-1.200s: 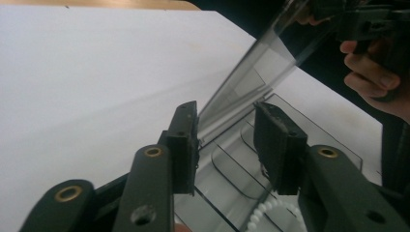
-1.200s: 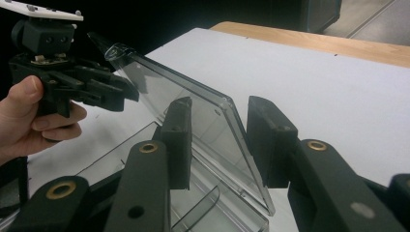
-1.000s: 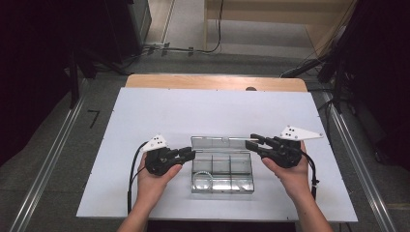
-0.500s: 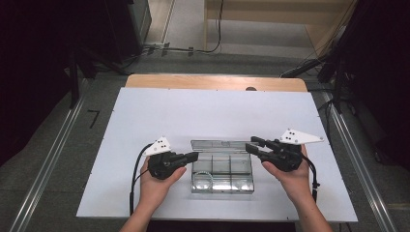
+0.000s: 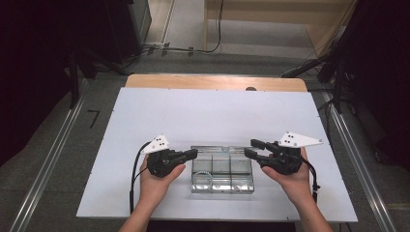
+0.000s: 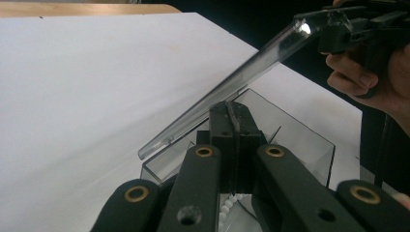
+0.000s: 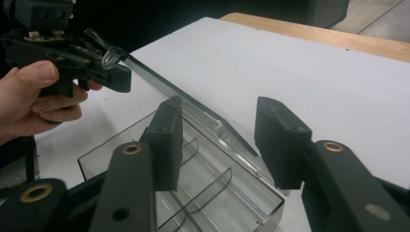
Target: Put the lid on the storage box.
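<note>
The step in hand looks like opening the box [image 5: 222, 181], which sits on the white table [image 5: 203, 116] at about six o'clock, close to the person's edge. Its lid [image 6: 251, 67] stands tilted up off the body, hinged along the far side. The left gripper [image 6: 235, 113], at nine o'clock of the box, has its jaws pressed together on the thin edge of the lid and carries it. The right gripper [image 7: 220, 121], at three o'clock, has just been opening: its jaws stand moderately wide with the lid's edge between them, one pad near it and the other clearly apart, so it no longer grips. The next move probably calls for the left hand to swing the lid fully back while the right clears away or steadies the body (a light box may slide or lift). Box and lid are hard, clear, glossy plastic, rectangular, with thin upright dividers [image 7: 208, 188] forming compartments; a string of small white beads [image 6: 226, 211] lies in one of them.
</note>
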### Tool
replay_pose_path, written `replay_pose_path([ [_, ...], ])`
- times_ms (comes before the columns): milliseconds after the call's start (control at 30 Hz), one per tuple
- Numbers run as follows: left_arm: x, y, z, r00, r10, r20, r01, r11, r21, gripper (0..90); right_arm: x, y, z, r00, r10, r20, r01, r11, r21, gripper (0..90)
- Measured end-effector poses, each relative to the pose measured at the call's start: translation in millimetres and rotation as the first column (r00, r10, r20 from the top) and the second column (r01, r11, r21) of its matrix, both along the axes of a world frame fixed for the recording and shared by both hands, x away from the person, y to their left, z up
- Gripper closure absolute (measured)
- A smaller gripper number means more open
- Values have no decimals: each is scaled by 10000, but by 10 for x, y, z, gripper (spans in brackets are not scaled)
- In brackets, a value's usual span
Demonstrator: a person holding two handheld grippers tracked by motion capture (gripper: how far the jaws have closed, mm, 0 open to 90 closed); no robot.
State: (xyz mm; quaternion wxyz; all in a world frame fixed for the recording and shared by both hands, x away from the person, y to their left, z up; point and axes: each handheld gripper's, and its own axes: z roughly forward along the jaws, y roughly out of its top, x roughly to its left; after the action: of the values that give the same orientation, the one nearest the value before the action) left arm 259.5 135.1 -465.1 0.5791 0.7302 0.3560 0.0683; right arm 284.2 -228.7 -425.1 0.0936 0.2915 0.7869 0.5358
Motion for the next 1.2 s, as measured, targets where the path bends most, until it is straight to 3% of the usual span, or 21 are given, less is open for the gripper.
replay_pose_path([
  [167, 0, -6, 1, 10000, -7, 80, 7, 10000, -4, 900, -20, -22, 9, 10000, -5, -36, 5, 10000, -18, 440],
  [367, -6, -13, 3, 10000, 8, 69, -9, 10000, 38, 900, -59, -96, -44, 9993, -265, -257, 264, 9996, -57, 264],
  [600, -11, -20, 6, 9999, -54, 99, 54, 10000, 54, 900, -83, -143, -138, 9965, -565, -619, 546, 9980, -327, 263],
  [733, -13, -19, 5, 9999, -59, 101, 59, 10000, 59, 900, -107, -163, -189, 9945, -722, -763, 695, 9969, -371, 332],
  [1133, -42, 6, 7, 9998, -157, 90, 158, 9999, -67, 900, -163, -164, -291, 9889, -776, -1263, 756, 9969, -206, 742],
  [1167, -42, 6, 7, 9998, -157, 90, 158, 9999, -67, 900, -163, -164, -291, 9889, -776, -1263, 756, 9969, -206, 742],
  [1200, -65, 6, 5, 9998, -154, 100, 154, 9999, -33, 900, -158, -168, -289, 9884, -899, -1222, 887, 9959, -155, 857],
])
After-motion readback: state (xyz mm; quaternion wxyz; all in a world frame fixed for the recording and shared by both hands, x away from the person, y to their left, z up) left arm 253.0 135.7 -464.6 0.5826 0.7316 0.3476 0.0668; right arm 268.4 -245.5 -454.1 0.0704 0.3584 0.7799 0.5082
